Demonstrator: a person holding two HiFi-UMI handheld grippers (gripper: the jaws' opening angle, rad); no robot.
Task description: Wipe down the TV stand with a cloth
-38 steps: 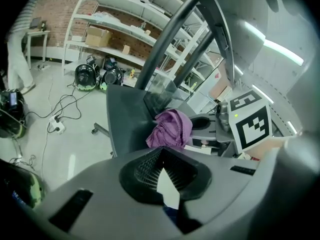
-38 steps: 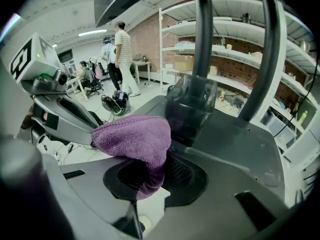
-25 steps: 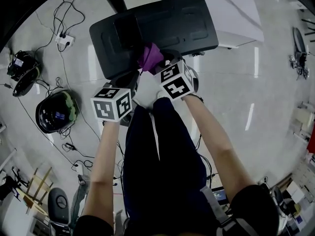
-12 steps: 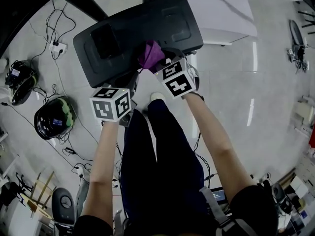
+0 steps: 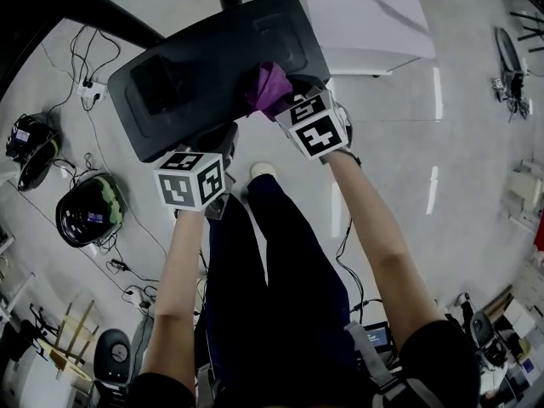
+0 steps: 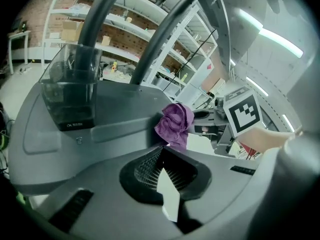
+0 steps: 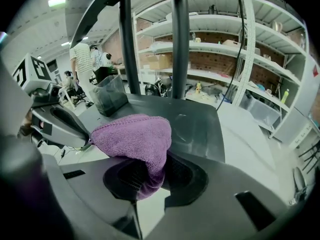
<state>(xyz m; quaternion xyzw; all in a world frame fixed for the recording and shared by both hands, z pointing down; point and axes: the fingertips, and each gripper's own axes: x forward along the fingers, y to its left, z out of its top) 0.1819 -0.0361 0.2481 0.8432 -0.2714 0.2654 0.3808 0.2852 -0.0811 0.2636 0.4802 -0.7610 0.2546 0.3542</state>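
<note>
The TV stand's dark grey base (image 5: 212, 66) lies on the floor ahead, with two black poles (image 7: 180, 39) rising from it. A purple cloth (image 5: 270, 87) rests on the base's near right edge, bunched up. My right gripper (image 5: 287, 102) is shut on this cloth (image 7: 135, 136), which hangs out of the jaws and covers them. My left gripper (image 5: 219, 139) hovers at the base's near edge, left of the cloth (image 6: 175, 124), shut with nothing in it. A clear box (image 6: 72, 91) stands on the base's far left part.
Two helmets (image 5: 89, 211) (image 5: 30, 143), a power strip (image 5: 89, 92) and loose cables lie on the floor at the left. A white platform (image 5: 365, 15) adjoins the stand on the right. Storage shelves (image 7: 225, 49) and people (image 7: 82, 64) fill the background. My legs (image 5: 272, 270) are below.
My right gripper has carried the cloth a little right and further along the base's near edge. The left gripper has hardly moved. The view has shifted, so the stand sits more to the left.
</note>
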